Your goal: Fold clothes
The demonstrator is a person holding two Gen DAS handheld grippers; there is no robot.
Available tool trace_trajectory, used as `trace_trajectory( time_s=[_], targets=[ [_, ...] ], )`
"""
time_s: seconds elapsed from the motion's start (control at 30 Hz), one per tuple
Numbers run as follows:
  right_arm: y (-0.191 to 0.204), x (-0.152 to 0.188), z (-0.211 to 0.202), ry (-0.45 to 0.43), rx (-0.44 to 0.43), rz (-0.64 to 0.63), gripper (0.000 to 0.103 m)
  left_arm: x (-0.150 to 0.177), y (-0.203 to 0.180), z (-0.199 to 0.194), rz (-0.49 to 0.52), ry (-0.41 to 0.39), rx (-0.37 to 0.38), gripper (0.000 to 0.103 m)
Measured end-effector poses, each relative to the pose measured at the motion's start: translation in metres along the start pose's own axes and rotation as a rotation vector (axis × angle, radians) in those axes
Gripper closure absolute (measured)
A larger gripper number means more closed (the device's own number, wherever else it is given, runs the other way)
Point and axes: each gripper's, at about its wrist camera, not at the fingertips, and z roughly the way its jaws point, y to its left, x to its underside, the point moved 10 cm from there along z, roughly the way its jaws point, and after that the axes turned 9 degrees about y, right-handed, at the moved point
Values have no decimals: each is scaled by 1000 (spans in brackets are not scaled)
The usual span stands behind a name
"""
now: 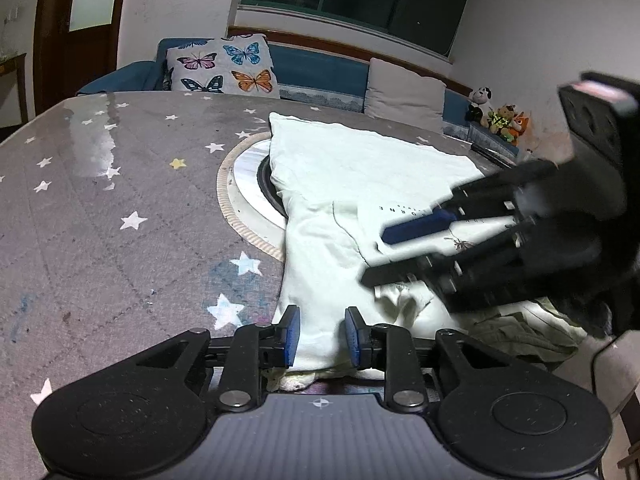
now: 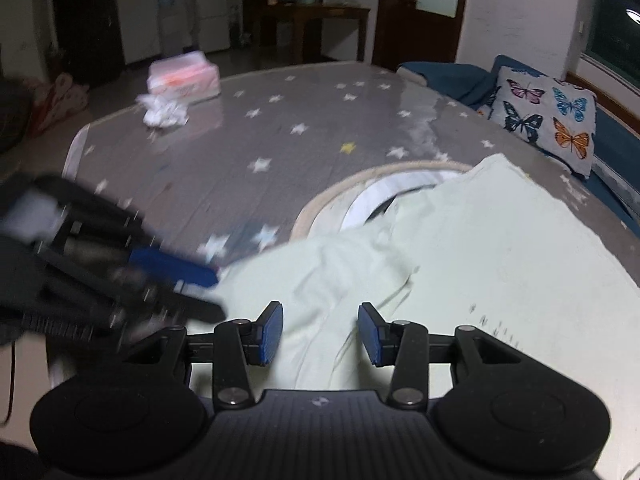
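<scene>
A pale cream T-shirt lies spread on the grey star-patterned table; it also shows in the right wrist view. My left gripper is open, its blue pads on either side of a narrow sleeve or edge of the shirt at the near side. My right gripper is open over a folded ridge of the shirt. In the left wrist view the right gripper reaches in from the right, blurred, above the shirt's printed chest. In the right wrist view the left gripper is at the left, blurred.
A round inset plate in the table lies partly under the shirt. A tissue pack and crumpled tissue sit at the table's far side. A butterfly cushion and a blue sofa stand behind the table. A crumpled olive garment lies at the near right.
</scene>
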Motion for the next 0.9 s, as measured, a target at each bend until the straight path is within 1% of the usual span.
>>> trace_trajectory(
  time_s=[0.17,0.37,0.43,0.5,0.67,0.9],
  targets=[
    [13,17,-1,13,25,-37,62,0,-2,1,15,3,-19,73],
    [16,21,-11,-17,24,-9,62,0,-5,2,40,4,-44,69],
    [16,26,-7,-5,20,1,62,1,-5,3,48,4,-52,68],
    [16,27,-8,-9,20,8,62,2,-4,3,52,5,-66,61],
    [13,28,-17,-36,31,31,62,4,-1,3,53,15,-96,55],
    [12,34,-12,-19,30,50,61,7,1,4,56,28,-121,48]
  ],
)
